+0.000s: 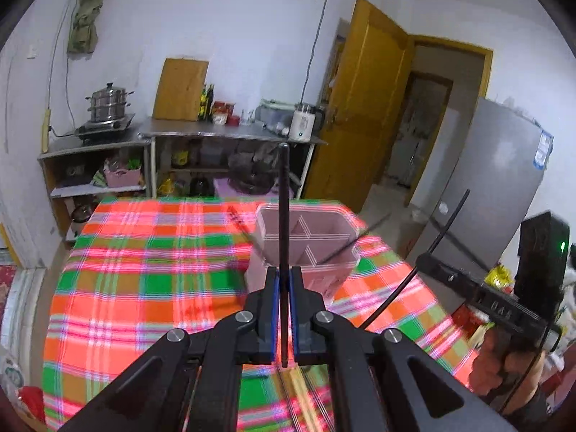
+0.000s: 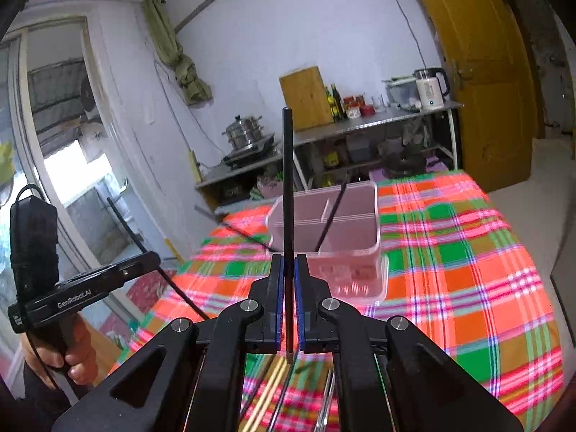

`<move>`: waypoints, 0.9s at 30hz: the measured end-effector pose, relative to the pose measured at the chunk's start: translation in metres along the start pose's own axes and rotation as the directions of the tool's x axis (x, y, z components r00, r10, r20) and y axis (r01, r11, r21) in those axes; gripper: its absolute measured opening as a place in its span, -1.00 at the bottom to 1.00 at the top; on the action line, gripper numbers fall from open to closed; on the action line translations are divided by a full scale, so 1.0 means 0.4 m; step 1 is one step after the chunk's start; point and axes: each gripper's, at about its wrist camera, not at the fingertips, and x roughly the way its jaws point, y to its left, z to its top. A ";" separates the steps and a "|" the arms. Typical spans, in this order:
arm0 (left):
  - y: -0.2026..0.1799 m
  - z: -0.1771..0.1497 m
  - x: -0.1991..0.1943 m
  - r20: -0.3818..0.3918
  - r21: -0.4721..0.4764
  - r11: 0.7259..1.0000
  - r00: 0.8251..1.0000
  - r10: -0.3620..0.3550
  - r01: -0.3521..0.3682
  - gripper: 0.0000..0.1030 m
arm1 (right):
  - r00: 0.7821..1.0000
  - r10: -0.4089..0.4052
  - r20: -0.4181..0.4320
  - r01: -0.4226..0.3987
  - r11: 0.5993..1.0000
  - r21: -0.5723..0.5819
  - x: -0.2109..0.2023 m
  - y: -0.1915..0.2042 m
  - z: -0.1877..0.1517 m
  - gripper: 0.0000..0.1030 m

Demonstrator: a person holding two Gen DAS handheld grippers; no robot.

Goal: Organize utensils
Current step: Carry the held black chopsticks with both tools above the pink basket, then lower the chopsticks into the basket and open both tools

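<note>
A pink divided holder (image 1: 306, 248) stood on the plaid tablecloth (image 1: 151, 252) with two dark chopsticks (image 2: 331, 212) leaning in it, while the left gripper (image 1: 284, 277) and the right gripper (image 2: 288, 266) each pinched one black chopstick (image 1: 284, 208) upright just before it.

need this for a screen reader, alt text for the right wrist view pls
The right gripper is shut on a black chopstick held upright, just short of a pink divided bin on a plaid tablecloth. Another black chopstick leans inside the bin.
</note>
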 end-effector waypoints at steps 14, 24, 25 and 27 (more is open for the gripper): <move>-0.022 0.203 0.066 0.177 -0.022 0.999 0.984 -0.035 0.039 -0.91 | 0.978 -0.010 0.209 -0.004 0.998 0.065 0.020 -0.026 0.166 -0.89; 0.022 0.170 0.213 0.104 -0.042 0.999 0.994 -0.019 0.024 -0.91 | 0.979 -0.049 0.196 0.044 0.999 0.031 0.133 -0.025 0.165 -0.89; 0.026 0.164 0.226 0.092 -0.044 0.999 0.996 -0.019 0.023 -0.91 | 0.981 -0.053 0.188 0.049 0.998 0.027 0.145 -0.027 0.159 -0.89; 0.035 0.155 0.245 0.076 -0.046 0.999 0.997 -0.015 0.019 -0.91 | 0.983 -0.059 0.172 0.056 0.998 0.024 0.163 -0.032 0.147 -0.89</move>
